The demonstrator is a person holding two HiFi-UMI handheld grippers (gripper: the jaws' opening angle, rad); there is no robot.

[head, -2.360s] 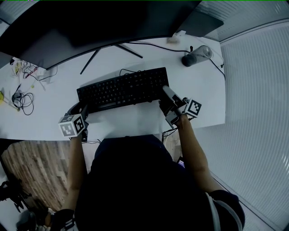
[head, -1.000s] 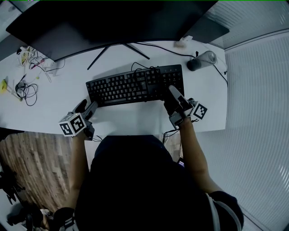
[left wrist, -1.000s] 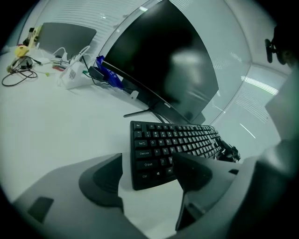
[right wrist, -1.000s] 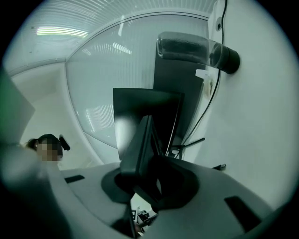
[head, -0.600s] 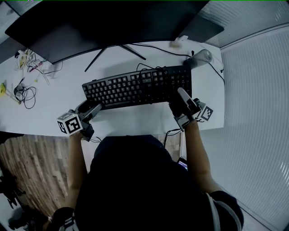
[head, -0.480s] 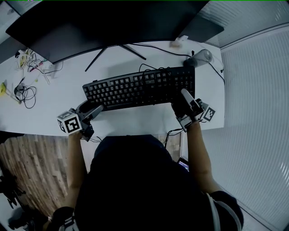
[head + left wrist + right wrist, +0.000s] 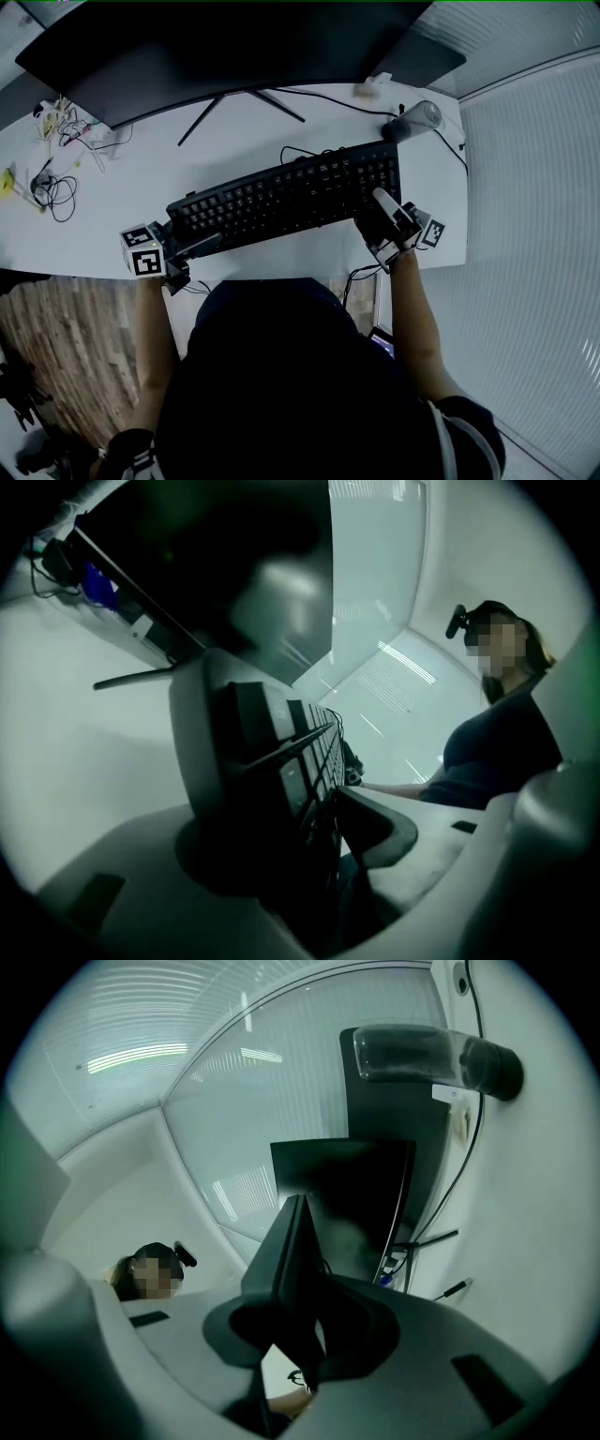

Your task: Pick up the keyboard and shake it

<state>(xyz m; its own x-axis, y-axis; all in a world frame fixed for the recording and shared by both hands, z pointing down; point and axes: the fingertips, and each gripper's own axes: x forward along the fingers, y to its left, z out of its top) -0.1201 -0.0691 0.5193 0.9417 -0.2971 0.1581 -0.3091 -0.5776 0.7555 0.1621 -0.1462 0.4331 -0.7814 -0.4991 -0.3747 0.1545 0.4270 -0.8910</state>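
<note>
The black plastic keyboard (image 7: pixel 286 197) hangs over the front half of the white desk (image 7: pixel 112 202), keys up. Its long axis is skewed, with the left end down by the front edge and the right end out toward the back right corner. The right gripper (image 7: pixel 380 202) is clamped on the right end, and the left gripper (image 7: pixel 202 246) is closing on the left end, pads looking pretty much on it. So each end has its own gripper, and I'd guess the shake goes across that long axis.
</note>
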